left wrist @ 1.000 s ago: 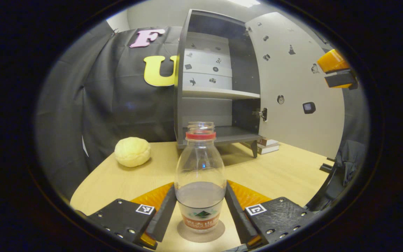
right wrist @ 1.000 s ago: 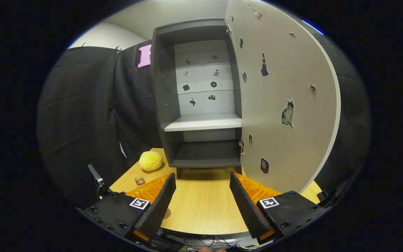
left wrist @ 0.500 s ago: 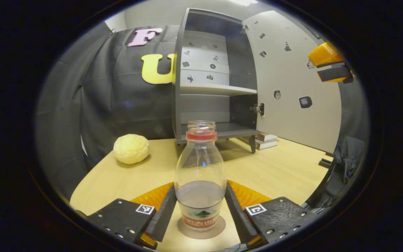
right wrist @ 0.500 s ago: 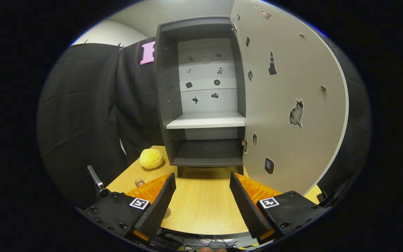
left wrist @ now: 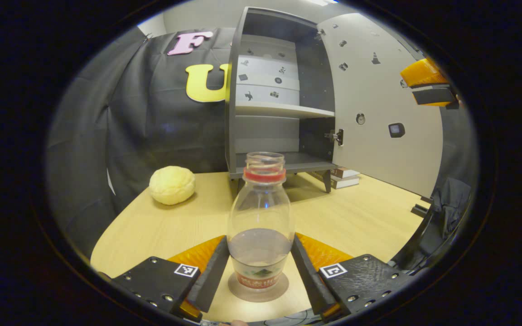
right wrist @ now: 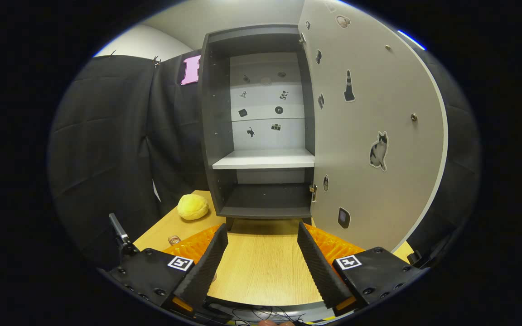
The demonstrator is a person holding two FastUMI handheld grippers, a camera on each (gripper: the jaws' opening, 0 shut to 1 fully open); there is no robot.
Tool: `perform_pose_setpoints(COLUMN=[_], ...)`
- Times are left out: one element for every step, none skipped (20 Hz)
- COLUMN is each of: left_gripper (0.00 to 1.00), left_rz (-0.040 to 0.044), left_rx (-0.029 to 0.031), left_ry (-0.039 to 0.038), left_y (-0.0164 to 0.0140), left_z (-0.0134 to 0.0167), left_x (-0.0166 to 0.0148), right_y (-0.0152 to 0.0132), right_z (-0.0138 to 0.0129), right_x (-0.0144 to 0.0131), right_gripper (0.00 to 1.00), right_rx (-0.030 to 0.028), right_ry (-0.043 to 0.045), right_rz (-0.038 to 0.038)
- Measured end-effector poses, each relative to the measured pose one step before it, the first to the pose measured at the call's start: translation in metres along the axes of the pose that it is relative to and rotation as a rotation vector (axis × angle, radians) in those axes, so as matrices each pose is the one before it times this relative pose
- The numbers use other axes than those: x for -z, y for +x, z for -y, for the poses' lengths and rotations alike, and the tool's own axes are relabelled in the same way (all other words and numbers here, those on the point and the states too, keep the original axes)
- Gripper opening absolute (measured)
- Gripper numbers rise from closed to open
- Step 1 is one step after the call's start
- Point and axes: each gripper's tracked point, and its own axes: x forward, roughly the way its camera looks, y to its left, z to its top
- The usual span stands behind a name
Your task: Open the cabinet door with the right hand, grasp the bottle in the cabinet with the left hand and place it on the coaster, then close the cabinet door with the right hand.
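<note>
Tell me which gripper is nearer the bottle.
Left. The left gripper has the bottle between its fingers, on the coaster. The right gripper is open, off to the side, facing the open cabinet.

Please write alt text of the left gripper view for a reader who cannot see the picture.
A clear bottle with a red neck ring and no cap stands on a round coaster between the fingers of the left gripper. Behind it on the wooden table are a yellow bun-like ball and a grey cabinet whose door is open.
</note>
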Motion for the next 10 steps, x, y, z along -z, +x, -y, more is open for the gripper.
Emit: perform_pose_setpoints(left_gripper=[0.82,0.82,0.79,0.82,0.80,0.80,0.80,0.80,0.84,0.84], left_rz=[-0.00510,-0.00358,-0.00640,-0.00435,-0.00202,-0.00621,-0.00638,-0.00383,-0.00618,-0.00451], left_rx=[-0.00402,-0.00098,-0.00110,-0.00131,-0.00135,-0.00552,-0.00847,-0.00469,-0.00390,-0.00780], left_ry=[0.00130,0.00315,0.00321,0.00149,0.00184,0.00034,-0.00561,-0.00987,-0.00980,-0.00756], left_y=[-0.00300,-0.00304,-0.00320,-0.00334,-0.00361,-0.00401,-0.00469,-0.00556,-0.00642,-0.00501], left_z=[0.00191,0.00027,0.00130,0.00118,0.00041,0.00083,-0.00041,0.00090,0.00069,-0.00069], left_x=[0.00124,-0.00019,0.00103,-0.00063,-0.00022,-0.00032,0.00127,-0.00001,0.00098,-0.00060], right_y=[-0.00014,-0.00072,-0.00024,-0.00070,-0.00054,-0.00079,-0.00010,-0.00103,-0.00117,-0.00163], right_z=[0.00045,0.00000,0.00074,0.00070,0.00100,0.00210,0.00230,0.00206,0.00231,0.00241], right_x=[0.00072,-0.00035,-0.00036,-0.00063,-0.00056,-0.00096,-0.00031,-0.00044,-0.00075,-0.00118], right_gripper=[0.93,0.93,0.93,0.93,0.93,0.93,0.93,0.93,0.93,0.93], right_rx=[-0.00033,-0.00082,-0.00023,-0.00029,0.00138,0.00427,0.00317,0.00164,0.00264,0.00379], right_ry=[-0.00045,0.00057,0.00060,0.00104,0.00153,0.00268,0.00355,0.00405,0.00350,0.00231], right_rz=[0.00167,0.00259,0.00320,0.00377,0.00394,0.00459,0.00267,0.00133,0.00352,0.00450])
